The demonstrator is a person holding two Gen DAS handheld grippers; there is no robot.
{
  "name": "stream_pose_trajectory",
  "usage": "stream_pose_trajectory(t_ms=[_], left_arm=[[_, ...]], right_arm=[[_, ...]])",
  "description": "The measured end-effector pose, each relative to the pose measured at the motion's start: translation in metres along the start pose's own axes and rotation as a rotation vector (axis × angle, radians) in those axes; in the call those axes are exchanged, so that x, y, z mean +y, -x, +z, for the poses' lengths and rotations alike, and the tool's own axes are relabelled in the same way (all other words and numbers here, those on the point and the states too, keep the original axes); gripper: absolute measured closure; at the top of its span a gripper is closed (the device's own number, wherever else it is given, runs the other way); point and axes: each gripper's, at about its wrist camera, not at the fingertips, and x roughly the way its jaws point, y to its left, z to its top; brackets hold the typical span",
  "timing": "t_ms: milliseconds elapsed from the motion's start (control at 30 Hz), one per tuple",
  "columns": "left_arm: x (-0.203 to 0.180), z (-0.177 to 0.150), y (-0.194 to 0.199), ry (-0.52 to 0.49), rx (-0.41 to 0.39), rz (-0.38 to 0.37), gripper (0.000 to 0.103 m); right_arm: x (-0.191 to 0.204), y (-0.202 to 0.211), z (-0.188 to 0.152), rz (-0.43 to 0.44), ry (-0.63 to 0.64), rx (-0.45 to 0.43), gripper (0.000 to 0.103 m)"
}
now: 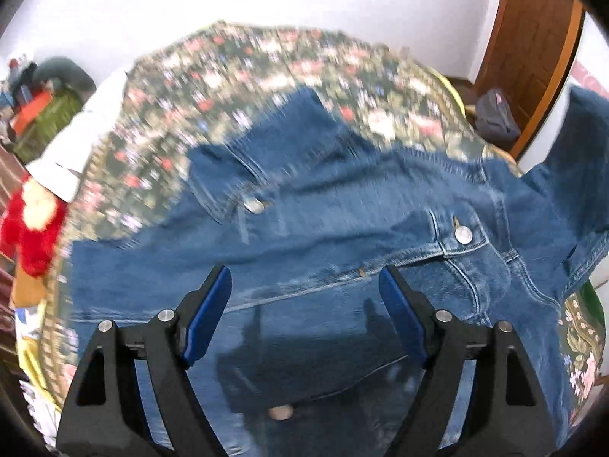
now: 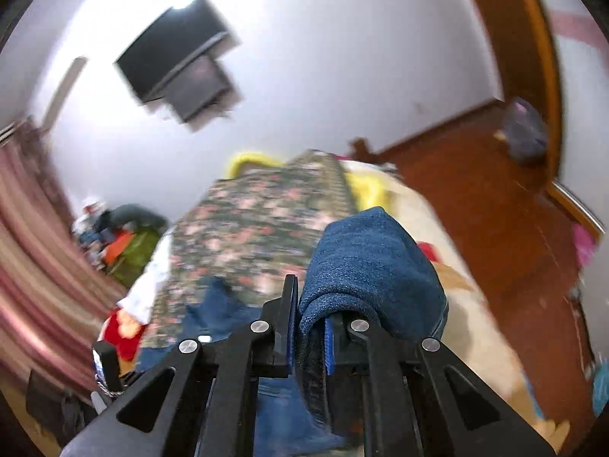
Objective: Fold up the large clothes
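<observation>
Left claw (image 1: pixel 304 285): jaws spread wide, blue pads bare, gripping nothing; poised above the jacket, contact not discernible. Right claw (image 2: pixel 310 304): jaws pressed together on a bunched fold of denim, which bulges over the right finger. Jacket (image 1: pixel 342 221): blue denim, metal buttons, spread on the floral bedcover (image 1: pixel 236 68), one part raised at the right edge. Views blurred.
</observation>
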Motion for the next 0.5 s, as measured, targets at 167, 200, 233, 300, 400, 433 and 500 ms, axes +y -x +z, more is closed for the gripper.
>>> stream_pose_trajectory(t_ms=[167, 200, 233, 300, 400, 433, 500], left_arm=[[0.036, -0.006, 0.037, 0.039, -0.076, 0.008, 0.023], [0.043, -0.009, 0.041, 0.053, -0.081, 0.008, 0.023], [0.051, -0.012, 0.045, 0.067, -0.086, 0.009, 0.023], [0.07, -0.021, 0.053, 0.101, -0.097, 0.018, 0.023], [0.095, -0.035, 0.059, 0.153, -0.098, 0.041, 0.023], [0.106, -0.042, 0.059, 0.173, -0.091, 0.044, 0.023], [0.12, -0.054, 0.06, 0.199, -0.076, 0.049, 0.023]], right_arm=[[0.092, -0.034, -0.005, 0.1, 0.125, 0.034, 0.094], [0.114, -0.046, -0.011, 0.12, 0.151, 0.056, 0.094], [0.127, -0.054, -0.016, 0.133, 0.164, 0.074, 0.094], [0.159, -0.08, -0.033, 0.161, 0.199, 0.138, 0.094], [0.193, -0.117, -0.067, 0.179, 0.243, 0.244, 0.094], [0.197, -0.126, -0.077, 0.181, 0.252, 0.275, 0.094], [0.213, -0.154, -0.109, 0.169, 0.284, 0.366, 0.094]])
